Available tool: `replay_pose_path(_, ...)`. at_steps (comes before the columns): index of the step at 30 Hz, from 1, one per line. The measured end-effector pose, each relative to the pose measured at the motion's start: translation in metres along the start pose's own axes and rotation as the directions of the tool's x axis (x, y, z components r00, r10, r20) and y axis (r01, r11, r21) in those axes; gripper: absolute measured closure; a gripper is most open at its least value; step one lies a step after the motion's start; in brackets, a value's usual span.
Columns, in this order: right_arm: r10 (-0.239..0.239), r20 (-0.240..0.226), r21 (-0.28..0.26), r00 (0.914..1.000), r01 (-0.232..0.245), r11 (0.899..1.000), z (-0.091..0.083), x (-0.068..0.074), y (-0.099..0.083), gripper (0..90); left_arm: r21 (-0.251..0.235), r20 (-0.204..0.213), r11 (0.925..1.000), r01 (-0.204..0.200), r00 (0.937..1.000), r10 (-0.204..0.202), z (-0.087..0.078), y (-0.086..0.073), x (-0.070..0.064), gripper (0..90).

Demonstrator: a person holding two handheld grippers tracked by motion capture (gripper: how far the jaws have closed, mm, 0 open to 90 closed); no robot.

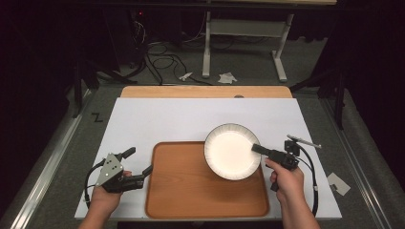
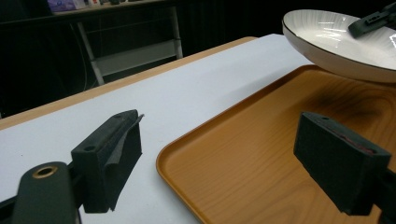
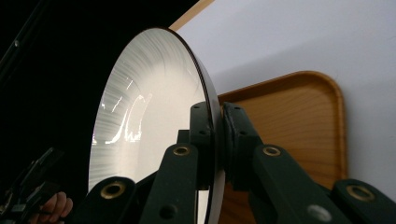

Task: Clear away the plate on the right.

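White round plate with a dark rim and fine ribbed lines [image 1: 232,151] is the main thing here, held up over the far right corner of the rounded wooden tray [image 1: 191,191], not sitting flat on it. In the left gripper view the plate [image 2: 345,46] hangs above the tray [image 2: 261,154] and throws a dark shadow on the wood. The right gripper [image 1: 258,149] has its jaws pinched tight on the plate's right edge; in the right gripper view the rim [image 3: 154,116] runs straight between the two black pads with no gap showing.

The left gripper [image 1: 140,163] sits off the tray's left side, jaws spread wide with nothing between them, one pad over the white sheet and the other over the tray's edge. The left hand [image 1: 107,195] and right hand [image 1: 286,181] come in from the bottom.

Writing-wise, nothing readable on the plate, tray or grippers. There's a dark Z-shaped mark [image 1: 97,117] on the grey floor left of the table, can't tell what it is.

Surface is a white sheet [image 1: 191,119] laid on a light wooden table [image 1: 205,91] whose far edge peeks out. Beyond it the room is dark: grey carpet, black cables [image 1: 162,59], a white table frame [image 1: 243,33], and a couple of paper scraps [image 1: 227,77].
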State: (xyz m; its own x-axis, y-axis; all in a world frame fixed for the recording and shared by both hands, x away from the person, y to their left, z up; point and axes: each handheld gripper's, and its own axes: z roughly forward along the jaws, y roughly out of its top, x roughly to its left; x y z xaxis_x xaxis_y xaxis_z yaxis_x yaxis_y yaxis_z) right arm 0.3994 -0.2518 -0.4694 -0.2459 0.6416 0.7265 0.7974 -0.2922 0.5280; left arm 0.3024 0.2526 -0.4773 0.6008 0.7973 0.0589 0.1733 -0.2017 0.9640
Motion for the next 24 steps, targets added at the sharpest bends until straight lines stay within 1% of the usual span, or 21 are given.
replay_pose_path(2, -0.013, 0.0, 0.012, 0.9999, 0.013, 1.0, 0.003, 0.003, -0.002, 84.9, 0.0, 0.0, 1.0, 0.0, 1.0, 0.0, 0.0, 0.0, 0.0, 15.8)
replay_pose_path(5, -0.021, -0.004, 0.03, 0.9998, 0.021, 0.999, 0.009, 0.008, -0.005, 84.9, -0.001, 0.0, 1.0, 0.0, 1.0, 0.0, 0.0, 0.0, 0.0, 15.8)
replay_pose_path(9, -0.049, 0.0, 0.058, 0.9988, 0.049, 0.997, 0.016, 0.014, -0.01, 84.7, -0.003, 0.0, 1.0, -0.001, 1.0, 0.001, 0.0, 0.0, 0.0, 15.8)
replay_pose_path(11, -0.047, 0.0, 0.062, 0.9989, 0.047, 0.997, 0.018, 0.016, -0.011, 84.8, -0.003, 0.001, 1.0, -0.002, 1.0, 0.002, 0.0, 0.0, 0.0, 15.8)
replay_pose_path(13, -0.058, 0.0, 0.066, 0.9983, 0.057, 0.996, 0.02, 0.017, -0.012, 84.7, -0.002, 0.001, 1.0, -0.002, 1.0, 0.002, 0.0, 0.0, 0.0, 15.8)
replay_pose_path(16, -0.069, -0.002, 0.082, 0.9976, 0.069, 0.994, 0.024, 0.02, -0.014, 84.8, -0.001, 0.001, 1.0, -0.002, 1.0, 0.002, 0.001, 0.0, 0.0, 15.8)
replay_pose_path(17, -0.081, -0.003, 0.092, 0.9967, 0.081, 0.993, 0.027, 0.023, -0.016, 84.7, -0.002, 0.001, 1.0, -0.003, 1.0, 0.003, 0.001, 0.0, 0.0, 15.9)
replay_pose_path(19, -0.083, -0.007, 0.098, 0.9965, 0.083, 0.992, 0.028, 0.023, -0.017, 84.7, -0.001, 0.003, 1.0, -0.004, 1.0, 0.004, 0.001, 0.0, -0.001, 15.8)
replay_pose_path(20, -0.082, -0.005, 0.105, 0.9966, 0.082, 0.991, 0.03, 0.024, -0.018, 84.8, 0.0, 0.003, 1.0, -0.004, 1.0, 0.004, 0.001, 0.0, -0.001, 15.9)
replay_pose_path(21, -0.093, -0.001, 0.117, 0.9957, 0.092, 0.989, 0.033, 0.025, -0.019, 84.7, 0.0, 0.003, 1.0, -0.004, 1.0, 0.004, 0.001, 0.001, -0.001, 15.9)
replay_pose_path(22, -0.093, -0.001, 0.117, 0.9957, 0.092, 0.989, 0.033, 0.025, -0.019, 84.7, -0.001, 0.004, 1.0, -0.004, 1.0, 0.004, 0.001, 0.001, -0.001, 15.9)
replay_pose_path(23, -0.103, 0.002, 0.131, 0.9947, 0.102, 0.986, 0.036, 0.026, -0.021, 84.7, -0.002, 0.003, 1.0, -0.004, 1.0, 0.004, 0.001, 0.001, -0.001, 15.8)
replay_pose_path(24, -0.103, 0.002, 0.131, 0.9947, 0.102, 0.986, 0.036, 0.026, -0.021, 84.7, -0.002, 0.003, 1.0, -0.004, 1.0, 0.004, 0.001, 0.001, -0.001, 15.9)
